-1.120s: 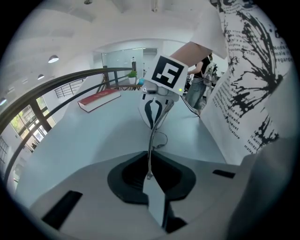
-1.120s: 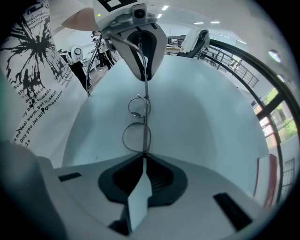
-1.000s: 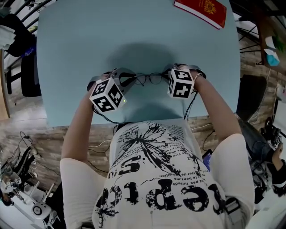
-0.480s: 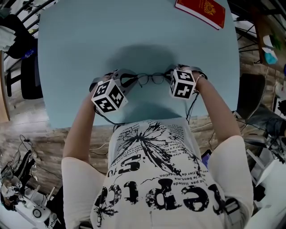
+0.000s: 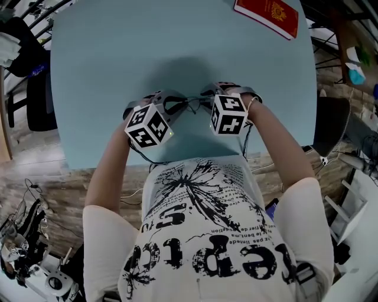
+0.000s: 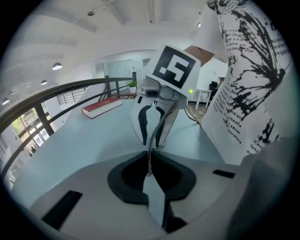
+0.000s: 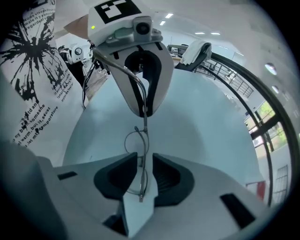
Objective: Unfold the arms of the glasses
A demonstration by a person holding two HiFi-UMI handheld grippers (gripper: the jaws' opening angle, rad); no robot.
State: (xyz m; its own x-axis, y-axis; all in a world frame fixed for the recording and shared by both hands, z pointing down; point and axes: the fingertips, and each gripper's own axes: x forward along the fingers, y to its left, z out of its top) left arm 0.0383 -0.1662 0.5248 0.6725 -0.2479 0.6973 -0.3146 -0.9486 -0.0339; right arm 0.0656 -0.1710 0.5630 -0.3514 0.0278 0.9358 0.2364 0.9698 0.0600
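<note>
Near the centre of the head view, the glasses [image 5: 193,105] sit over the table [image 5: 118,59] between both grippers. The left gripper [image 6: 150,161] pinches one thin end. The right gripper's [image 7: 142,174] jaws are opening, with the frame loose in the gap between them.

Pale blue table [image 5: 106,71], red book [image 5: 270,15] flat at its far right corner
</note>
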